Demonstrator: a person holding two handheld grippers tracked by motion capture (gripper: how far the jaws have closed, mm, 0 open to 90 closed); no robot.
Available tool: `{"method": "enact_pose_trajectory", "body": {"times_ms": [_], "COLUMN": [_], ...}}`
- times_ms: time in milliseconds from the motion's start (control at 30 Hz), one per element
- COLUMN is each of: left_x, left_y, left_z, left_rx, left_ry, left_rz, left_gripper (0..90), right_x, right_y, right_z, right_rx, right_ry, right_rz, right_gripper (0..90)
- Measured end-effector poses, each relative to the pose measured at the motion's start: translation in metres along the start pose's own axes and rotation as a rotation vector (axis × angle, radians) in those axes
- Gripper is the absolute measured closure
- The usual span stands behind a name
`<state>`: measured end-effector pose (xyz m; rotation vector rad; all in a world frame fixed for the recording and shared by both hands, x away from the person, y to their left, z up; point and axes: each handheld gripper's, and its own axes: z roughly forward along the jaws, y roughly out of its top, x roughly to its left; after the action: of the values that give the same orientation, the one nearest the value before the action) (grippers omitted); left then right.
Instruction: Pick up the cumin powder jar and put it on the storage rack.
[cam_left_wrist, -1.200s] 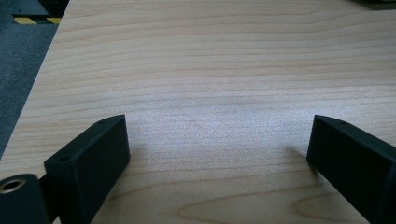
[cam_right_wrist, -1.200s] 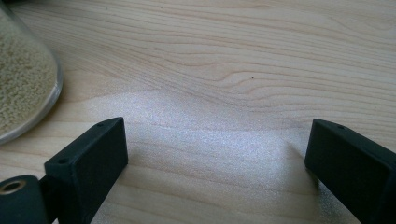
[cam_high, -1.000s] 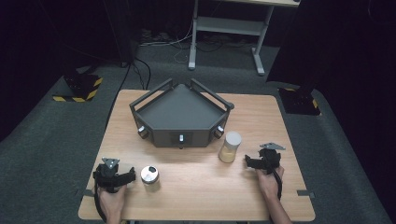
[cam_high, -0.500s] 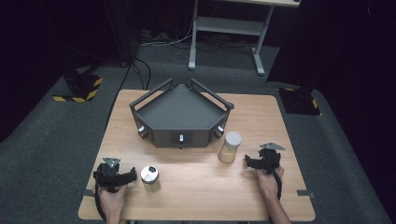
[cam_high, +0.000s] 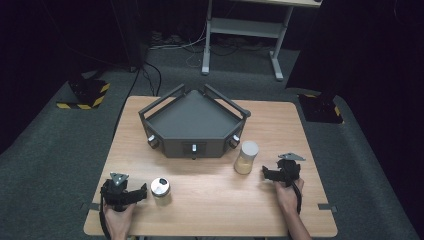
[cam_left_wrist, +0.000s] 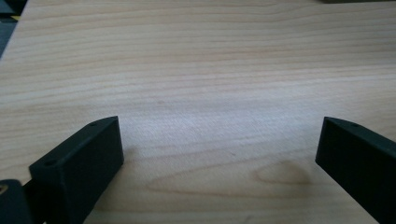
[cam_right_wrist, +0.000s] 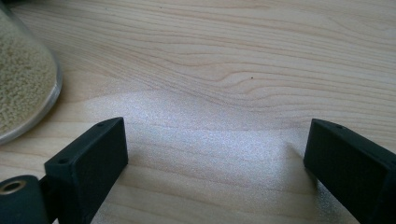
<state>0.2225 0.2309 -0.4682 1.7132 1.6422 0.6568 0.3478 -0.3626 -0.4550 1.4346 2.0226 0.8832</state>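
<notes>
A clear jar of pale grains with a white lid (cam_high: 246, 157) stands right of the table's middle; its base (cam_right_wrist: 23, 88) fills the left edge of the right gripper view. A small round tin with a silver lid (cam_high: 160, 187) sits near the front left. My left gripper (cam_high: 139, 195) rests on the table just left of the tin, jaws wide apart over bare wood (cam_left_wrist: 219, 154). My right gripper (cam_high: 266, 174) lies a little right of the jar, open, nothing between its jaws (cam_right_wrist: 217, 158).
A dark grey wedge-shaped tray with raised rails (cam_high: 194, 122) occupies the back middle of the wooden table (cam_high: 215, 200). Grey carpet surrounds the table, with a metal stand (cam_high: 240, 30) behind and striped floor blocks (cam_high: 85, 95) at the back left.
</notes>
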Motion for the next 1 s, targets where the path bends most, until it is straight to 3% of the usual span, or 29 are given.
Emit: {"method": "enact_pose_trajectory", "body": {"times_ms": [200,233,533,733,1000], "left_x": [0.006,0.006,0.006,-0.002,-0.01], "left_y": [-0.01,-0.012,-0.019,-0.023,-0.026], "left_z": [-0.012,-0.016,-0.031,-0.04,-0.041], "left_rx": [-0.027,-0.025,-0.013,0.006,0.028], "left_ry": [-0.052,-0.065,-0.109,-0.166,-0.222], "left_rz": [0.041,0.063,0.119,0.184,0.23], "left_gripper": [1.3,1.3,1.0,0.7,0.6], "right_x": [0.0,0.0,0.0,0.001,0.001], "right_y": [0.0,0.0,0.0,0.0,0.0], "right_z": [0.0,0.0,0.0,0.0,0.0], "right_rx": [0.0,0.0,0.001,0.001,0.001], "right_ry": [0.0,0.0,-0.001,-0.003,-0.004], "right_rz": [0.0,0.001,0.003,0.004,0.004], "right_gripper": [5.6,5.6,5.5,5.5,5.5]}}
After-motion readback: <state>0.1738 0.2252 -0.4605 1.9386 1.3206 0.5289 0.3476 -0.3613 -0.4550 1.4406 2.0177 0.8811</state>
